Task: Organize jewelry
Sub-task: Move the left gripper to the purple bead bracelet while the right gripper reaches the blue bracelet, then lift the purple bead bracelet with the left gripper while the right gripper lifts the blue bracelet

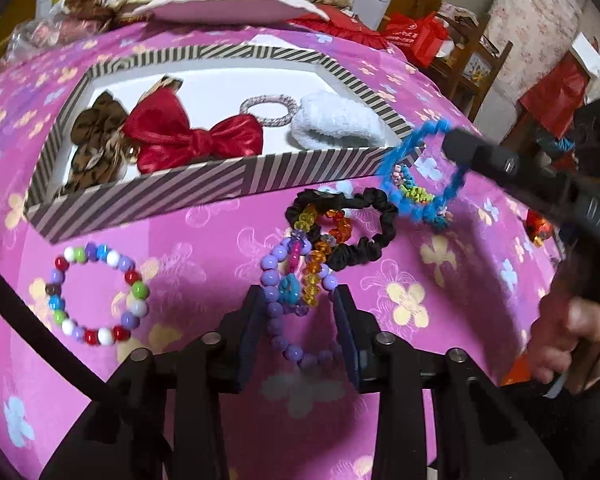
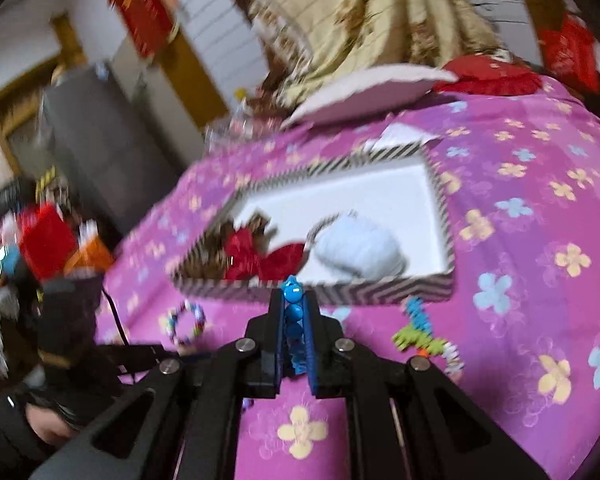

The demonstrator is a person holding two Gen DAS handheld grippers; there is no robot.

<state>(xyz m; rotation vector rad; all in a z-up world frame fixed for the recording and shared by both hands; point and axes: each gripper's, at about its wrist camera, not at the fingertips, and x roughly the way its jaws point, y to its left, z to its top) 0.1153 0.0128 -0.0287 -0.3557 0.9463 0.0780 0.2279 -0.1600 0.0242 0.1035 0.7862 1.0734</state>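
Note:
A striped box (image 1: 220,174) sits on the pink flowered cloth (image 1: 204,240) and holds a leopard scrunchie (image 1: 96,140), a red bow (image 1: 188,136), a pink hair tie (image 1: 269,109) and a white fluffy scrunchie (image 1: 336,122). My right gripper (image 2: 294,300) is shut on a blue fuzzy hair ring (image 1: 420,168), held in the air by the box's near right corner. My left gripper (image 1: 298,300) is open over a purple bead bracelet (image 1: 276,312). An amber bead bracelet (image 1: 320,248) and a black scrunchie (image 1: 356,228) lie just beyond it.
A multicoloured bead bracelet (image 1: 96,294) lies at the left front of the cloth. A green and blue braided tie (image 2: 420,332) lies right of the box's near side. A white lid (image 1: 228,4) and folded bedding sit behind the box. Red bags stand off to the right.

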